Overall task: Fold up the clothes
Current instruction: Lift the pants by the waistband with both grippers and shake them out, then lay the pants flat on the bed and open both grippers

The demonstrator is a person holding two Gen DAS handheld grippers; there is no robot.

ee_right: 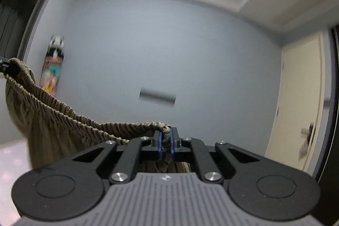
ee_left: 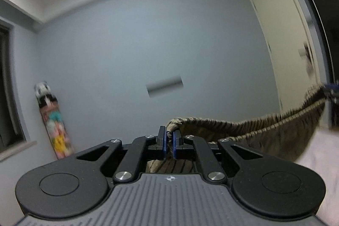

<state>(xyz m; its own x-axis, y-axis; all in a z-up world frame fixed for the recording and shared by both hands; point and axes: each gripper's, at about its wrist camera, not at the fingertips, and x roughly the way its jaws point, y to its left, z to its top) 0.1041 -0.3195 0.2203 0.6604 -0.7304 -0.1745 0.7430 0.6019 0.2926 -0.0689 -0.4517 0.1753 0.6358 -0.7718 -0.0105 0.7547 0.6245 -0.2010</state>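
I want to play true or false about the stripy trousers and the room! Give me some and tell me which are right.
1. Both tongs pinch the elastic waistband of the olive-brown striped cloth garment. True: the left tongs and the right tongs are each shut on it.
2. The waistband is pulled tight and straight. False: it sags in a curve between the tongs.
3. A colourful skateboard leans against the pale blue wall. True.
4. The garment lies folded flat. False: it hangs in the air.
5. The cream door is on the left of the room. False: it is on the right.
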